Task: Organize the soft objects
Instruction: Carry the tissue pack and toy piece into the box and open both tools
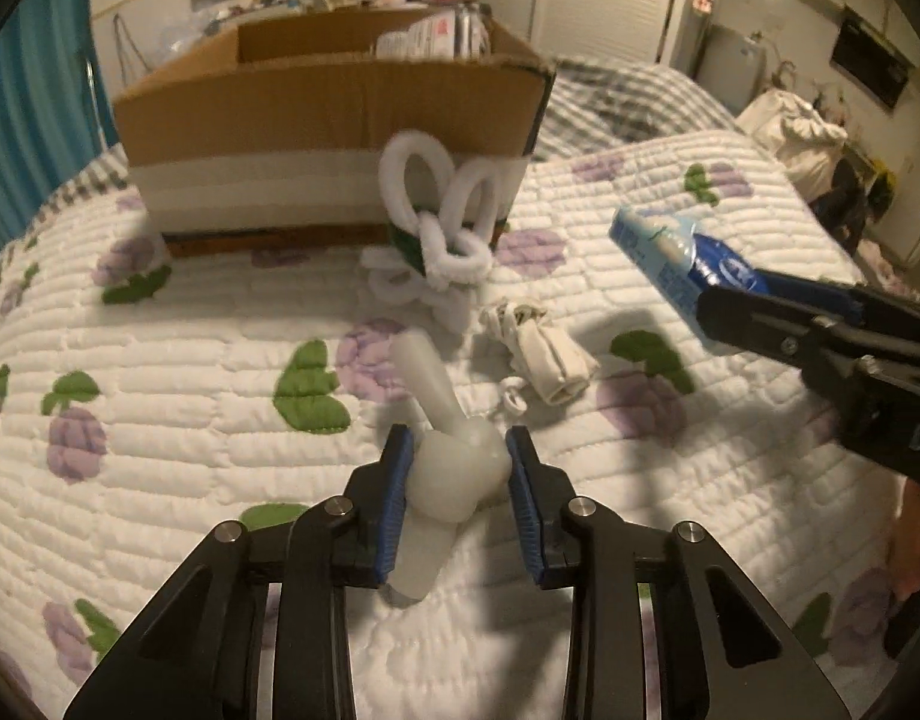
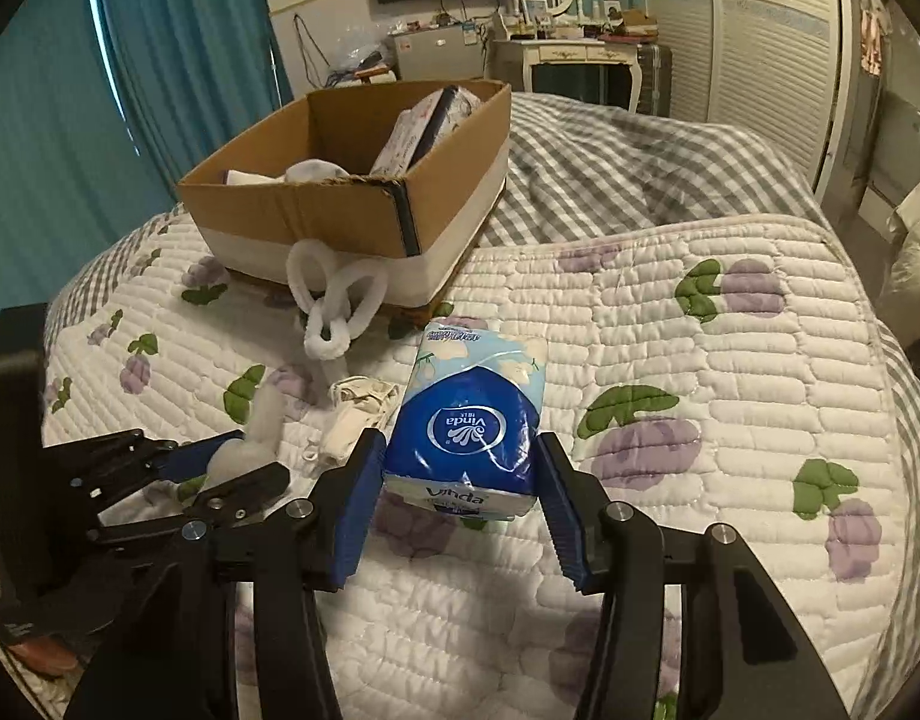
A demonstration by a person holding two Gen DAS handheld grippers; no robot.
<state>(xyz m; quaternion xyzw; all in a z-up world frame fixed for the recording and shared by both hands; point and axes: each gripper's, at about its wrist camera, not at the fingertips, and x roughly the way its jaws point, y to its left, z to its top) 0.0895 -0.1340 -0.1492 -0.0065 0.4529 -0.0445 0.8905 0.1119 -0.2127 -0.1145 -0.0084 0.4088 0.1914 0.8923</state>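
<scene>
Translucent, rubbery white toy (image 1: 454,468), light and squashy, sits pinched at its fat middle in the left tongs (image 1: 459,483) over the quilted bed (image 1: 670,540), while the right tongs (image 2: 460,498) clamp the soft, slippery tissue pack (image 2: 469,420) across its width.

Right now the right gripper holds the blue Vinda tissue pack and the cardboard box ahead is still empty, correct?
Not quite. The right gripper does hold the Vinda tissue pack, but the cardboard box is not empty: the right wrist view shows packets and white items already inside.
</scene>
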